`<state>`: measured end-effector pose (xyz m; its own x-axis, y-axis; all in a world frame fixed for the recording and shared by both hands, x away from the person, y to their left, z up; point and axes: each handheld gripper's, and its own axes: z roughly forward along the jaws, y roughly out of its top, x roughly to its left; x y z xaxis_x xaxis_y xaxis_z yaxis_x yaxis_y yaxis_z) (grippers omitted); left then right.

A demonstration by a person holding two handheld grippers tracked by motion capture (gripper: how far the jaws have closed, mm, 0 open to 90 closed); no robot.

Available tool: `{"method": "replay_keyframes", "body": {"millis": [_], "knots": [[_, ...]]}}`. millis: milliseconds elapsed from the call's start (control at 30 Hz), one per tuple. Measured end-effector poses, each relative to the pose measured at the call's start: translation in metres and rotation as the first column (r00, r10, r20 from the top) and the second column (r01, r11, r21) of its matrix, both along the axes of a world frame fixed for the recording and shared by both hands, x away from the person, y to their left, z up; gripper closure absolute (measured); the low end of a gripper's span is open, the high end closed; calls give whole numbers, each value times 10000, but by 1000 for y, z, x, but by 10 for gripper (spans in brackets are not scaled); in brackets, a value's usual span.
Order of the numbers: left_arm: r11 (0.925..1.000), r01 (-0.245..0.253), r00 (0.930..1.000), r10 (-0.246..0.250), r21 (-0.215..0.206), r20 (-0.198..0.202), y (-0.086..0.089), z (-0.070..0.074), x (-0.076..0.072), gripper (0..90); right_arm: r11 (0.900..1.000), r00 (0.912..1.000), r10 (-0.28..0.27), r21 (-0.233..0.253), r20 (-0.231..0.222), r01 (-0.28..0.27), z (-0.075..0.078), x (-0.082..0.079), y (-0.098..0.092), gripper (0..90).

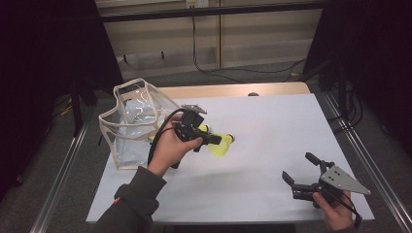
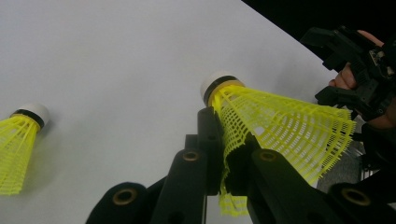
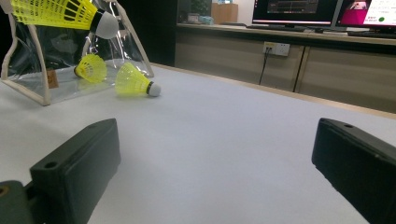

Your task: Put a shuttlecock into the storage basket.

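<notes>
My left gripper (image 1: pixel 214 141) (image 2: pixel 224 137) is shut on the mesh skirt of a yellow shuttlecock (image 1: pixel 221 147) (image 2: pixel 280 123), held just above the table with its white cork pointing away from the jaws. This shuttlecock (image 3: pixel 60 11) hangs at the top left of the right gripper view. A second yellow shuttlecock (image 2: pixel 18 144) (image 3: pixel 133 81) lies on the white table beside the clear bag (image 1: pixel 131 121) (image 3: pixel 28 70). A third shuttlecock (image 3: pixel 91 67) lies inside the bag. My right gripper (image 1: pixel 298 166) (image 3: pixel 215 154) is wide open and holds nothing, low over the near right of the table.
The white table (image 1: pixel 272 121) has bare room between the two grippers and across its right half. The clear bag stands open near the left edge. Cables, a wall cabinet and monitors (image 3: pixel 299 9) lie beyond the far edge.
</notes>
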<state>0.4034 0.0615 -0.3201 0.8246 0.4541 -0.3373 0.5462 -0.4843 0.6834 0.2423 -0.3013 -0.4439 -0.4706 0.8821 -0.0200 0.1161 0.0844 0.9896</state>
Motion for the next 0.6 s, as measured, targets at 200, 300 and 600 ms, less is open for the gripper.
{"method": "replay_keyframes", "body": {"millis": [200,300,600], "knots": [[10000,-37,10000,37,53,-25,4,4,1,874,10000,10000,-18,17,-11,18,0,0,0,12],[9999,-118,9999,119,42,-63,6,5,1,874,10000,10000,-18,26,-12,18,0,0,0,12],[9998,-195,9998,195,27,-11,9,10,4,874,10000,10000,-20,11,7,20,0,0,0,11]]}}
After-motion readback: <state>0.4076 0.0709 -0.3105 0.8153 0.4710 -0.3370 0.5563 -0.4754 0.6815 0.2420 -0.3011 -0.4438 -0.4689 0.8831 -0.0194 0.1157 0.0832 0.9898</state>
